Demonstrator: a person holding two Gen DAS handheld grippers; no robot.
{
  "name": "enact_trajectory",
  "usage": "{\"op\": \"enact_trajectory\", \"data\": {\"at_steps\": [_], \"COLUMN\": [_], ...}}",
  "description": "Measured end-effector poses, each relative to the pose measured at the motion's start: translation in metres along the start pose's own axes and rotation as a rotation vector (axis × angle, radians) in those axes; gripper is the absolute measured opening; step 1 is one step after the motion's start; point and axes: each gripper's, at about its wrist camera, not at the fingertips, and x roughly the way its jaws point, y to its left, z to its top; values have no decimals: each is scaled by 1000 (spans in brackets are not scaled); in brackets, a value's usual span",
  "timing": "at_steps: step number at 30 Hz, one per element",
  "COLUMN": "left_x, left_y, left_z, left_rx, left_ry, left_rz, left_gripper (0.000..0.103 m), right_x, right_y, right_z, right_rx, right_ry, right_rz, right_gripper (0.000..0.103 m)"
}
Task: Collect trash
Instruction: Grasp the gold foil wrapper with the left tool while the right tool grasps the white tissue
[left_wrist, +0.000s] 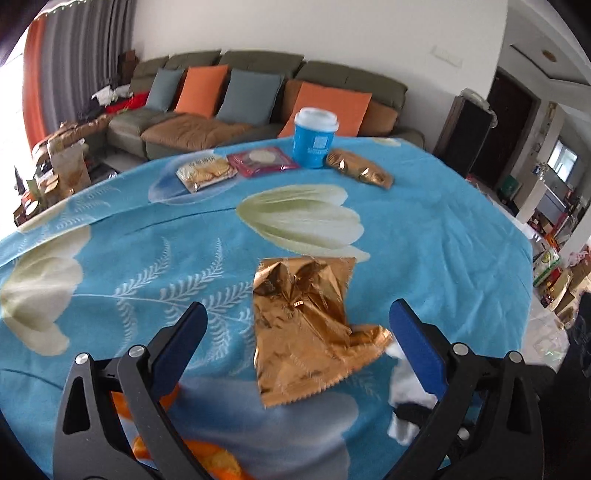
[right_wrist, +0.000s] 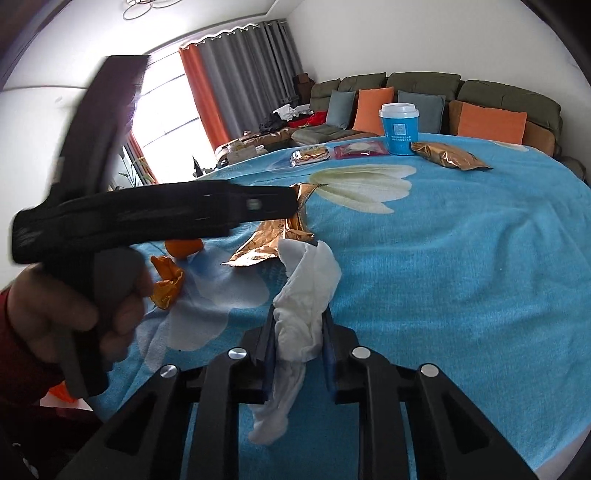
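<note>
A crumpled gold foil wrapper (left_wrist: 306, 328) lies on the blue flowered tablecloth (left_wrist: 424, 236). My left gripper (left_wrist: 299, 314) is open above it, one finger on each side. In the right wrist view the left gripper's black body (right_wrist: 155, 214) reaches over the same wrapper (right_wrist: 273, 240). My right gripper (right_wrist: 299, 314) is shut on a white crumpled tissue (right_wrist: 306, 295), which hangs down between the fingers; the tissue also shows in the left wrist view (left_wrist: 404, 391). Orange peel pieces (right_wrist: 170, 280) lie near the table's left edge.
At the far side of the table stand a blue cup with a white lid (left_wrist: 315, 138), a gold snack bag (left_wrist: 360, 168), a pink packet (left_wrist: 260, 160) and a biscuit packet (left_wrist: 205, 171). A sofa with cushions (left_wrist: 258, 99) is behind.
</note>
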Motion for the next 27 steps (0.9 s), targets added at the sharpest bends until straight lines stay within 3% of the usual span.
{"op": "enact_trajectory", "data": {"at_steps": [4, 8, 12, 13, 21, 23, 25, 26, 27], "left_x": [24, 40, 42, 42, 37, 33, 26, 22, 16], "left_y": [4, 8, 7, 6, 9, 9, 10, 10, 9], "left_z": [10, 12, 12, 12, 8, 7, 6, 5, 4], "left_rx": [-42, -69, -70, -69, -112, -118, -119, -119, -119], "left_ry": [59, 104, 98, 96, 70, 59, 35, 25, 13], "left_rz": [-25, -18, -16, -23, -69, -81, -87, -87, -91], "left_gripper": [96, 79, 68, 60, 41, 21, 19, 5, 6], "right_x": [-7, -13, -16, -16, -26, -27, -31, -33, -34], "right_y": [-6, -10, -12, -12, -10, -10, -8, -6, -5], "right_z": [-2, -2, -1, -1, -1, 0, 2, 3, 4], "right_rx": [19, 28, 32, 31, 29, 29, 25, 22, 19], "right_ry": [-10, -24, -31, -32, -58, -64, -77, -83, -87], "right_rz": [-2, -8, -7, -6, -17, -19, -24, -24, -25], "right_gripper": [17, 17, 17, 17, 17, 17, 17, 17, 17]}}
